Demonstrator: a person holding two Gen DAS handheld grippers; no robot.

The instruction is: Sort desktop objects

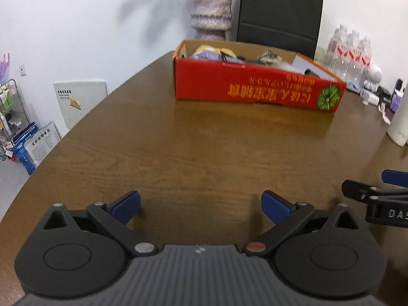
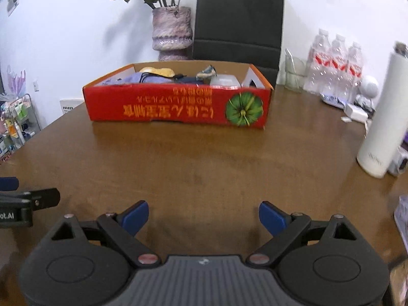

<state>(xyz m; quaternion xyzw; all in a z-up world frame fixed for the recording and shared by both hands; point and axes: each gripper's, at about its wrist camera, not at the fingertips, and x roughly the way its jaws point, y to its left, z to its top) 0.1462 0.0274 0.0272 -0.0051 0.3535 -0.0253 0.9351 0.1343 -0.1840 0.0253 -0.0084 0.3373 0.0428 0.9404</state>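
My left gripper: jaws spread wide, nothing between the blue pads, hanging low over bare wood at the near side of the table.
My right gripper: the same, wide open and holding nothing, side by side with the left one; each camera catches the other's black tip at its edge.
Red box: it sits on the far half of the table, well apart from both my claws, its printed side toward me and upside down.
Inside the box: a heap of things already lies there, something purple, something yellow, a dark blue piece and a pale container; I cannot name them with confidence.
Stretch between me and the box: I see no loose object on it in either view.
Right-hand clutter: a tall white bottle, a pack of water bottles and small white items stand along that edge; whether they belong to my sorting I cannot tell.
Progress: I judge the sorting finished or nearly so, since the middle of the table holds nothing to pick.
Left to do: at most the small things on the right side, if they count.
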